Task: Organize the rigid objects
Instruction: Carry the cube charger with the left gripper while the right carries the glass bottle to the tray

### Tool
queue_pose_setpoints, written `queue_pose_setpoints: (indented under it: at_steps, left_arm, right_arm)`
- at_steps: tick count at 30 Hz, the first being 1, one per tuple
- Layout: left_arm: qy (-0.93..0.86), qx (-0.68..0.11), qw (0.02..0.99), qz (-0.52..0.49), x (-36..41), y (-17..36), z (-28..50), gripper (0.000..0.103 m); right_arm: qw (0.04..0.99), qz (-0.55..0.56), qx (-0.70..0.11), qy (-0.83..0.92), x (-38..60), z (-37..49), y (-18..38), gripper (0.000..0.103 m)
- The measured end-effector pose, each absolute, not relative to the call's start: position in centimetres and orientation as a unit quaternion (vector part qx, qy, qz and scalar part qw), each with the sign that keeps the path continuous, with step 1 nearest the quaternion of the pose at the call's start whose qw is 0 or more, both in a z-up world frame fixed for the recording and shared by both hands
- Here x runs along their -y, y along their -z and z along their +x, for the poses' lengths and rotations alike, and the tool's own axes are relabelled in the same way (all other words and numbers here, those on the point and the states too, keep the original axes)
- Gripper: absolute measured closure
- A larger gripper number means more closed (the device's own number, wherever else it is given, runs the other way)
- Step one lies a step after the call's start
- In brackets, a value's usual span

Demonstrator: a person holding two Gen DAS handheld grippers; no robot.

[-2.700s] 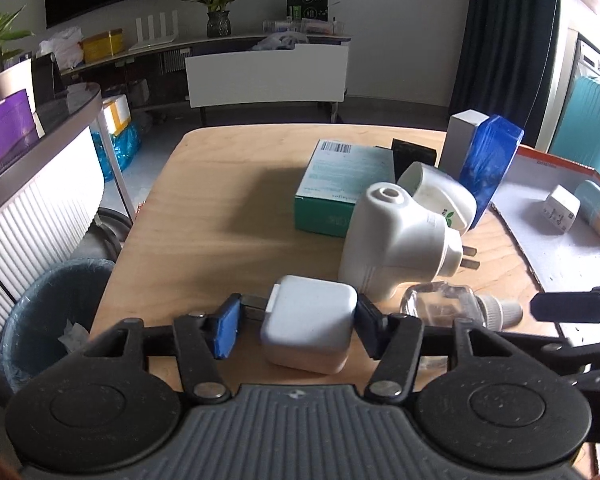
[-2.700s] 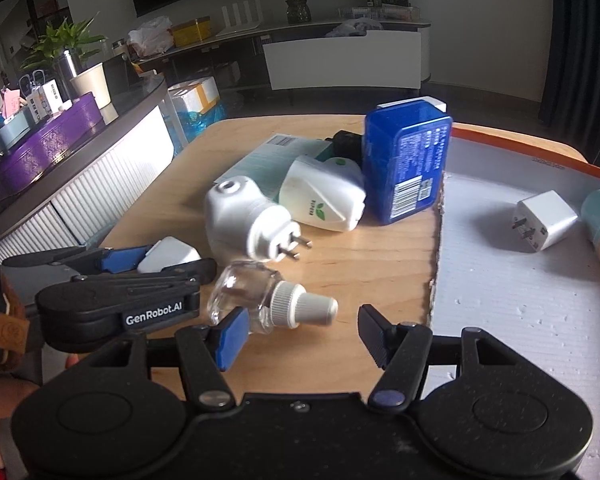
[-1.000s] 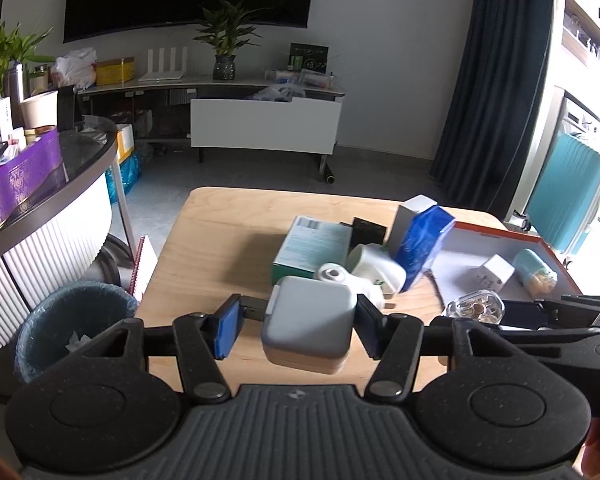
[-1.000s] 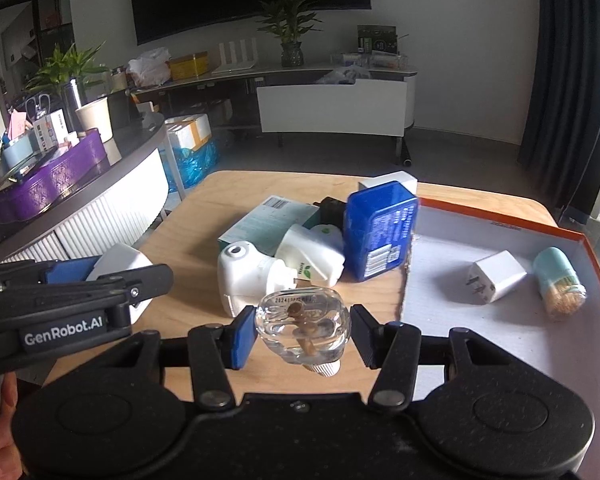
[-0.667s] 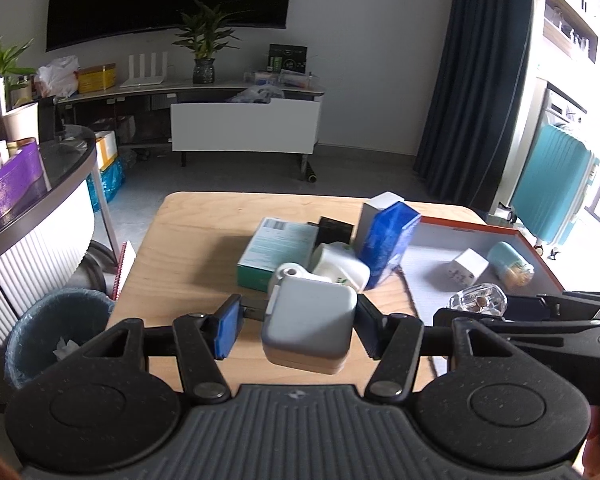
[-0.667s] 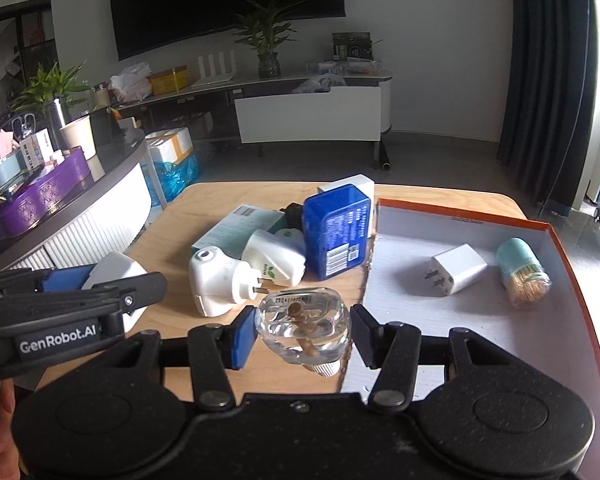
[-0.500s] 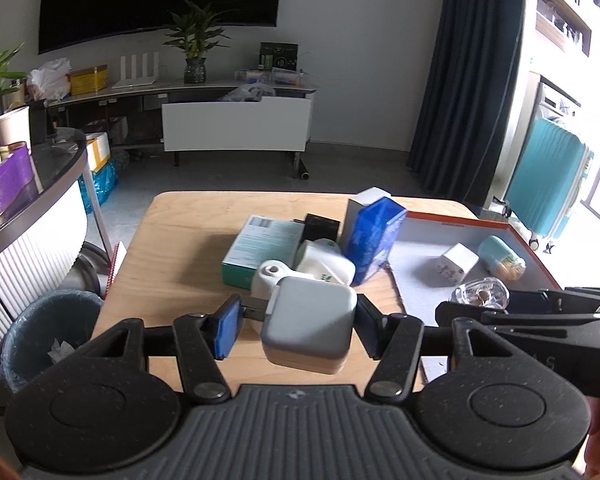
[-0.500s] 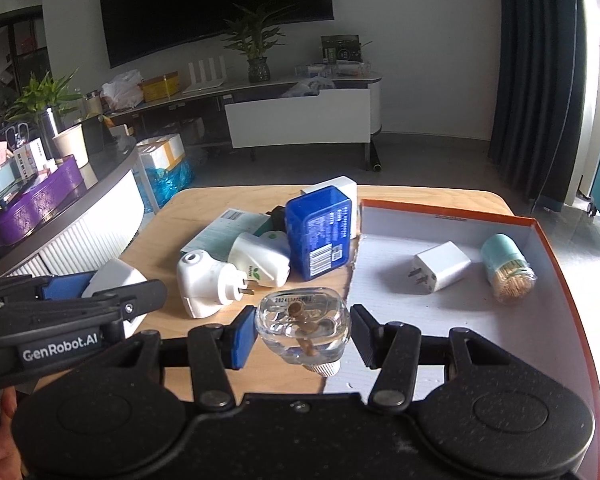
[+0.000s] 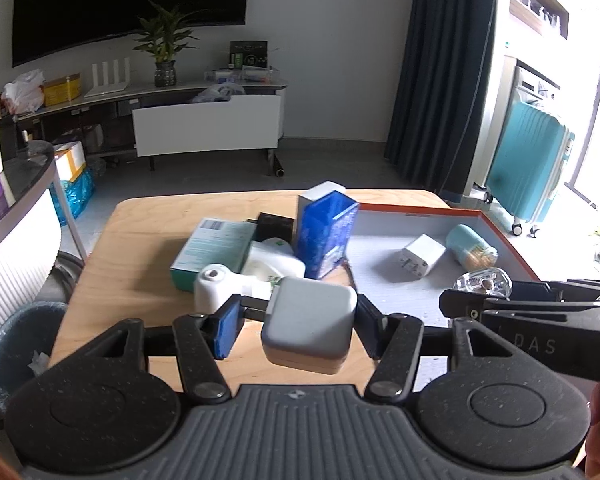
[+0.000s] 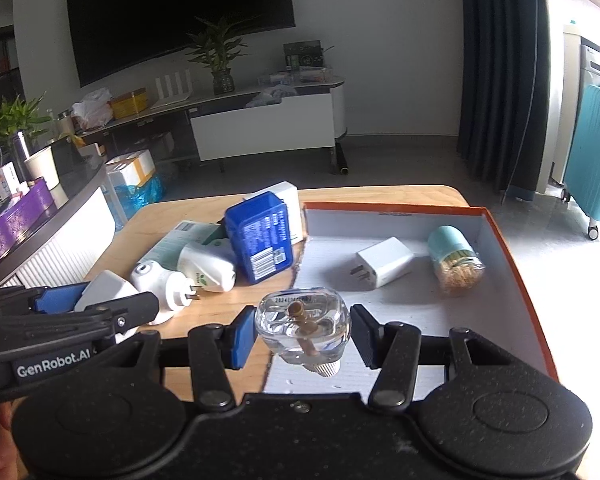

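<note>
My left gripper (image 9: 298,326) is shut on a white square charger (image 9: 308,326) and holds it in the air above the wooden table (image 9: 140,240). My right gripper (image 10: 302,336) is shut on a clear glass refill bottle (image 10: 303,330), held above the near left edge of the orange-rimmed tray (image 10: 512,256). The bottle also shows in the left wrist view (image 9: 482,282). The charger also shows in the right wrist view (image 10: 104,290). In the tray lie a white plug adapter (image 10: 384,262) and a teal toothpick jar (image 10: 454,260).
On the table stand a blue box (image 10: 260,242), a white box (image 10: 288,200), a teal-white carton (image 9: 214,250) and two white plug-in diffusers (image 10: 168,280) (image 10: 206,266). A bin (image 9: 16,344) stands left of the table. A teal suitcase (image 9: 528,164) stands at the right.
Both grippers closed on their objects and lifted them off the table. Both have risen and moved right, so the tray now lies under the right gripper.
</note>
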State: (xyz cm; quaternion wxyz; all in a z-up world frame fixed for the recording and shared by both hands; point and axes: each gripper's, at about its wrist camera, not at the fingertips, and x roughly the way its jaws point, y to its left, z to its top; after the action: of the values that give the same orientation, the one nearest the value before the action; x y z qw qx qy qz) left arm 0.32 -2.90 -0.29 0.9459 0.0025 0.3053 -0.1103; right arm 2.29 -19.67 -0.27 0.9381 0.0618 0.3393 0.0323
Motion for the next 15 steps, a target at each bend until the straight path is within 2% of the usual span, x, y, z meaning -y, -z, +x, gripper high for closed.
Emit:
queue_pose_setpoints:
  at_steps: [15]
  left_arm:
    - [0.15, -0.325, 0.934, 0.002, 7.9, 1.0, 1.8, 0.044]
  right_arm:
    - [0.939, 0.088, -0.331, 0.024, 25.5, 1.3, 0.7, 0.041]
